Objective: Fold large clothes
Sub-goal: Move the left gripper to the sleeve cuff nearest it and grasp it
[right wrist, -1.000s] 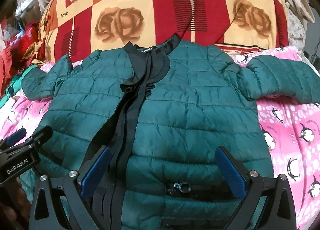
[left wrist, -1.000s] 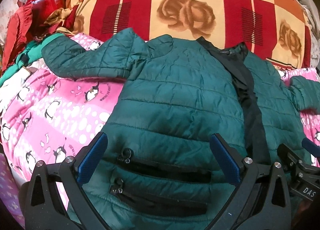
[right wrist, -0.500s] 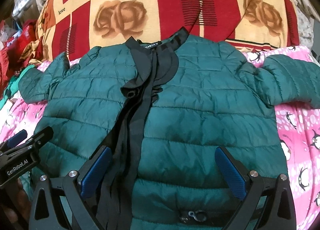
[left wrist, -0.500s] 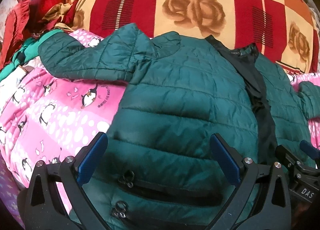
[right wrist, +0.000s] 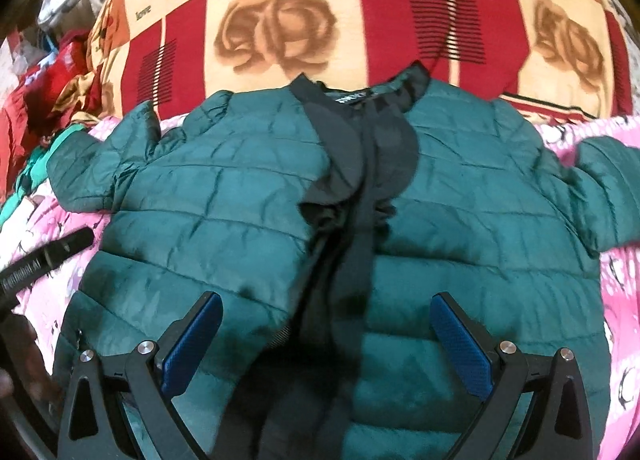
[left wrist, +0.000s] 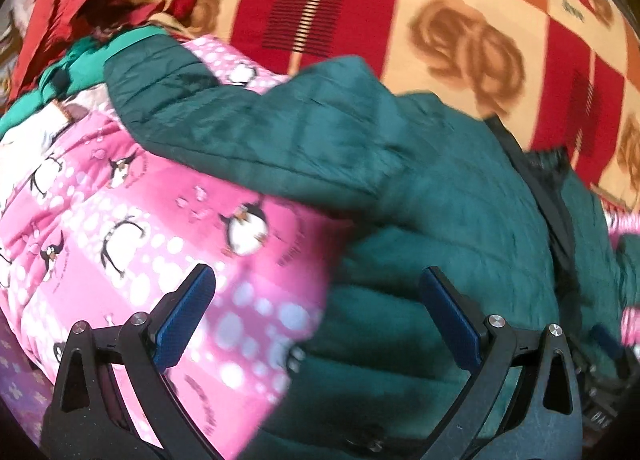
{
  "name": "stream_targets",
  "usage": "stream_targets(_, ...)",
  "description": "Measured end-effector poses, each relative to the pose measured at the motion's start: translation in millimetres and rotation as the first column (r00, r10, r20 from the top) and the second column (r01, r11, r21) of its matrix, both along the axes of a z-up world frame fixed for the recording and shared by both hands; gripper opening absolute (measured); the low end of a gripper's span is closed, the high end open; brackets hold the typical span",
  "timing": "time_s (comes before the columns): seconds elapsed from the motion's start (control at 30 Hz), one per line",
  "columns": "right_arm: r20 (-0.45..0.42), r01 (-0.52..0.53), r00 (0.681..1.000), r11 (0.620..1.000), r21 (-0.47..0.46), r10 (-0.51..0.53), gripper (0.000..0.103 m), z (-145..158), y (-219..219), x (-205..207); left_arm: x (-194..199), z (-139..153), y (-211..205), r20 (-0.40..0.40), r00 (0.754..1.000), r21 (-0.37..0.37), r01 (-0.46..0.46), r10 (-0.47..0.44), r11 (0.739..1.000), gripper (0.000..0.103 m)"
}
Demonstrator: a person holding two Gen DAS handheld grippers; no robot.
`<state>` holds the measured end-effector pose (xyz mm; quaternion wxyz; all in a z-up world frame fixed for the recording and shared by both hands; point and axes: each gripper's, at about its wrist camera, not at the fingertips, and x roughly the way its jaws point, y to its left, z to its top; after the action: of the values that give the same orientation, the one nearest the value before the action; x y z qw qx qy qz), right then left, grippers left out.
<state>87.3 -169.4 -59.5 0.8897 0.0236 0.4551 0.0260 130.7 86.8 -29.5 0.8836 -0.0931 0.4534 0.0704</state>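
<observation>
A dark green quilted puffer jacket with a black zip placket lies front up on a pink penguin blanket. Both sleeves are spread outward: one sleeve to the left, the other sleeve to the right. My left gripper is open and empty, over the jacket's left side edge where it meets the blanket. My right gripper is open and empty, above the lower middle of the jacket, straddling the placket. The left gripper's body shows in the right wrist view.
A red, orange and cream checked blanket with rose prints rises behind the jacket's collar. A heap of red and green clothes lies at the far left.
Both grippers have moved forward over the jacket. The left one has also swung left, so it now faces the jacket's left edge and sleeve. Both stay open.
</observation>
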Motion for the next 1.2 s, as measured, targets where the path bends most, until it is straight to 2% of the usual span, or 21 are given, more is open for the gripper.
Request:
stream_targets(0.1,0.001,-0.013,1.0,1.0,-0.019,0.013,0.103,-3,8,7,8,2,19,0.003,1.0,-0.008,-0.031,0.031,0.999,0.102)
stream_targets(0.23,-0.003,-0.018,1.0,1.0,-0.022,0.018,0.103,-7,11,15,19,7,42,0.011,0.998,0.036,-0.062,0.062,0.997,0.102)
stream_targets(0.43,0.006,-0.022,1.0,1.0,-0.007,0.022,0.103,-9,11,12,39,13,98,0.041,0.984,0.05,-0.176,0.174,0.983,0.102)
stream_targets(0.57,0.011,-0.02,1.0,1.0,0.01,0.02,0.103,-11,10,12,62,14,146,0.06,0.96,0.08,-0.277,0.273,0.957,0.102)
stream_targets(0.67,0.009,-0.018,1.0,1.0,0.015,0.017,0.103,-12,9,14,80,12,175,0.07,0.942,0.069,-0.332,0.327,0.941,0.102)
stream_targets(0.8,0.01,-0.016,1.0,1.0,0.02,0.016,0.103,-11,8,13,100,9,204,0.107,0.912,0.089,-0.405,0.396,0.91,0.102)
stream_targets(0.97,0.007,-0.019,1.0,1.0,0.018,0.019,0.103,-12,8,13,132,-4,237,0.08,0.889,0.073,-0.456,0.45,0.887,0.099)
stream_targets(1.03,0.007,-0.016,1.0,1.0,0.021,0.016,0.103,-12,7,13,141,-9,245,0.068,0.886,0.061,-0.463,0.459,0.884,0.092)
stream_targets(1.1,0.006,-0.013,1.0,1.0,0.023,0.012,0.103,-14,7,14,148,-15,251,0.062,0.892,0.015,-0.45,0.449,0.893,0.066)
stream_targets(1.13,0.005,-0.012,1.0,1.0,0.021,0.012,0.103,-15,8,14,149,-17,252,0.071,0.895,-0.004,-0.44,0.439,0.898,0.061)
stream_targets(1.2,0.0,-0.015,1.0,1.0,0.016,0.015,0.103,-18,9,15,150,-17,251,0.095,0.904,-0.04,-0.415,0.417,0.909,0.035)
